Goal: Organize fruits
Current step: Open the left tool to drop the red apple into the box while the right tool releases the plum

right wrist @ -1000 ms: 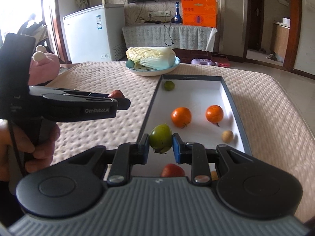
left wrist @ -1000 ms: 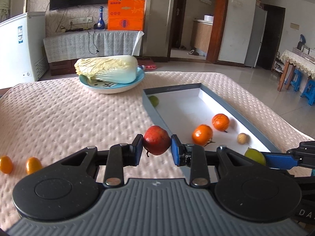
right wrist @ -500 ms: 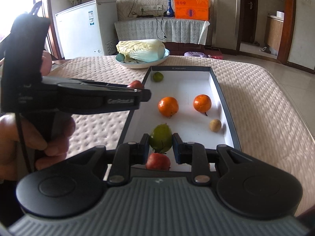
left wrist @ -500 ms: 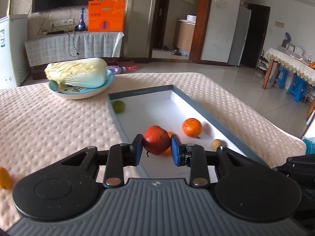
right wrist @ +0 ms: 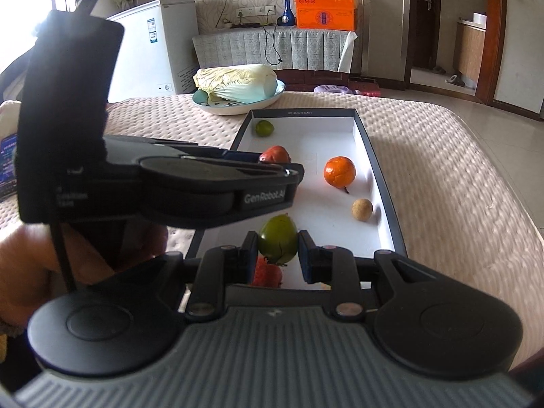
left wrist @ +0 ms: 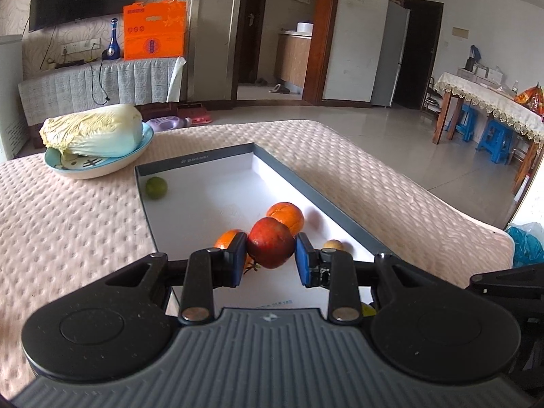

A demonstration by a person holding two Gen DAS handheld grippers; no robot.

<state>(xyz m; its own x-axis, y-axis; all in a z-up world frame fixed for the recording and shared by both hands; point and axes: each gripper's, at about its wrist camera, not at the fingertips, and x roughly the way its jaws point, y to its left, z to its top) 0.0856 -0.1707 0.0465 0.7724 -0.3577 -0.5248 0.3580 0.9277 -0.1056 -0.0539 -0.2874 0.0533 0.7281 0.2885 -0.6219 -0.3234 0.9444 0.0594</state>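
The quilted table cover point(left wrist: 74, 238) carries a long tray point(right wrist: 365, 142), into which fruit is being sorted. The left gripper point(left wrist: 271, 257) is clamped on a red fruit point(left wrist: 270, 246) above the tray floor; the right gripper point(right wrist: 277, 253) is clamped on a green fruit point(right wrist: 277, 238) near the tray's close end. Each should be lowered onto bare floor, probably clear of the orange point(right wrist: 339, 171), before release. A tiled room lies behind.

Left gripper point(left wrist: 271, 258): black linkage arms, blue pads, silver pivot screws, ribbed grey housing with round black discs at 3 and 9 o'clock. Right gripper point(right wrist: 277, 251): same build. Side view shows "GenRobot.AI" in white lettering, black cable
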